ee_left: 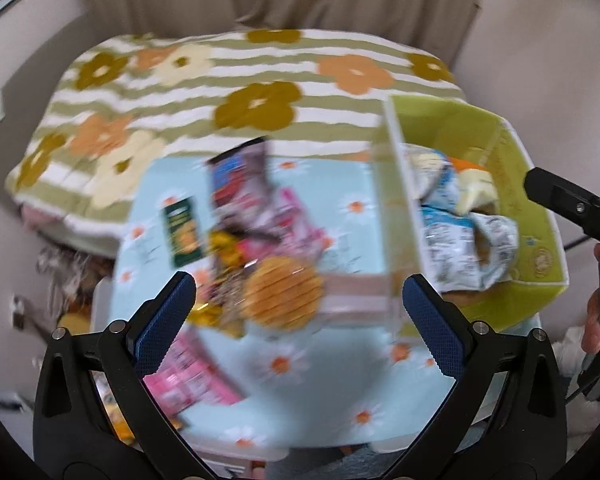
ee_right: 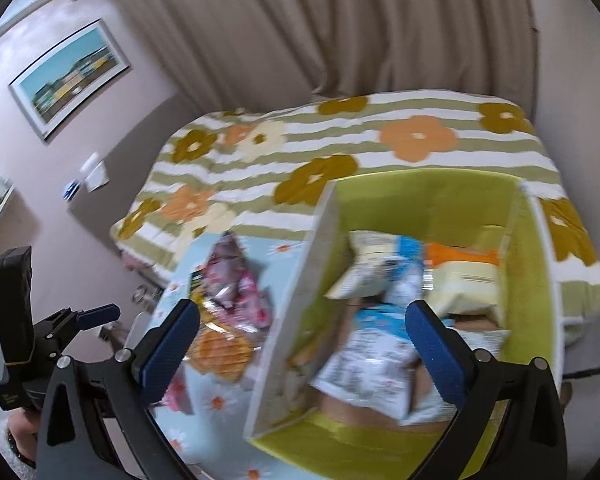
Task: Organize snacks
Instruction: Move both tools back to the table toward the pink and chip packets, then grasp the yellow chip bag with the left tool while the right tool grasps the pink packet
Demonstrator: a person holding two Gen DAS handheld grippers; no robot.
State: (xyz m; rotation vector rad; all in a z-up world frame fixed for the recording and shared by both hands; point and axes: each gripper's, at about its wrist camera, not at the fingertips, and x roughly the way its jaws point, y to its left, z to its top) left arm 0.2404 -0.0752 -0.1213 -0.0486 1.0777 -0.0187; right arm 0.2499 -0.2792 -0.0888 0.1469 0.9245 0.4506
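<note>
Snacks still loose, led by a round clear-wrapped waffle packet (ee_left: 282, 292), are lying mid-bench just ahead of the left gripper (ee_left: 300, 320), fingers wide and empty, while the equally open, empty right gripper (ee_right: 304, 340) is hovering over the green cardboard box (ee_right: 420, 192).

Flowered striped bedspread (ee_left: 236, 76), beige curtain (ee_right: 340, 32), framed picture (ee_right: 70, 76).

Beige curtain (ee_right: 300, 32), pale pink wall (ee_right: 40, 160) with framed picture (ee_right: 70, 78), flowered striped bedspread (ee_left: 228, 80)
</note>
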